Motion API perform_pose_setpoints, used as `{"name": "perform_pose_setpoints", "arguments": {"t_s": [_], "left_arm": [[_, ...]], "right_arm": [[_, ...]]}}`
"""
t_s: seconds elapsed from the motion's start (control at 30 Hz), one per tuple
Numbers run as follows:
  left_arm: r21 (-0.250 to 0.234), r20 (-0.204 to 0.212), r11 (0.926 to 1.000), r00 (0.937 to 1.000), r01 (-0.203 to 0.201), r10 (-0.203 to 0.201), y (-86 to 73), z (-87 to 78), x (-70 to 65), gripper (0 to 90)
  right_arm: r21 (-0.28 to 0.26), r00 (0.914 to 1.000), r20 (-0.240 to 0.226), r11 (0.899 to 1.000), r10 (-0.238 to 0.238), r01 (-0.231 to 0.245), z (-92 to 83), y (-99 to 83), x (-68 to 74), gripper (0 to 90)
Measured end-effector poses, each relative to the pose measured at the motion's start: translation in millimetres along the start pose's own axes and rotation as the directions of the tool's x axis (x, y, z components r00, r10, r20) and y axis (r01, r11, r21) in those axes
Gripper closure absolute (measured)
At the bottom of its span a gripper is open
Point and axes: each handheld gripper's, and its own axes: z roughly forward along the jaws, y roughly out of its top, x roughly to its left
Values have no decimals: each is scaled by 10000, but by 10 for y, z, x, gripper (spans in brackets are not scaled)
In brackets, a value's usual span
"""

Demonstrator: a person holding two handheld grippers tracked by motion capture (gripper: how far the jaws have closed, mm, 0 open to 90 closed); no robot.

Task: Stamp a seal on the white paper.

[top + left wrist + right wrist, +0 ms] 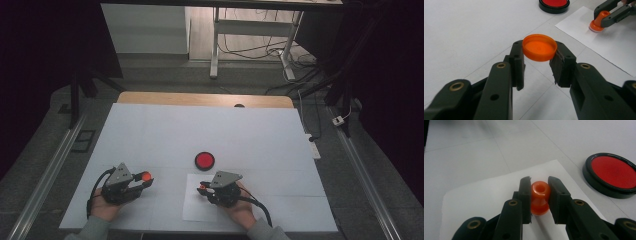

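The jaws of the left gripper [537, 66] are closed on an orange lid [539, 47], pinching its rim from both sides near the tips, with the lid's hollow side facing up. The lid is held clear of the white table [466, 35] below.

The jaws of the right gripper [539, 195] are clamped on an orange stamp [539, 197], gripping its narrow waist, with the knob end showing between the tips. Beneath these jaws lies a white sheet of paper [481, 192], and in the left gripper view the stamp's base touches that paper.

Just beyond the right jaws and off to one side, past the edge of the paper, sits a round red ink pad [612, 173] in a black case, open and resting on the table.

From the high view, the left gripper [142, 179] and right gripper [204, 188] are near the table's closer edge, jaws pointing toward each other, with a gap between them. Each is held in a hand, the left hand [106, 206] and the right hand [241, 209]. The ink pad is just ahead of that gap, nearer the right gripper.
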Motion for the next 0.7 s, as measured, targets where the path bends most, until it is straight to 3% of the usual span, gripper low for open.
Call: {"name": "perform_pose_setpoints", "arguments": {"t_s": [0.7], "left_arm": [[-71,-47,10000,10000,24,-25,2,-14,2,644]], "right_arm": [[-14,10000,-50,10000,48,-48,4,-6,-7,728]]}}
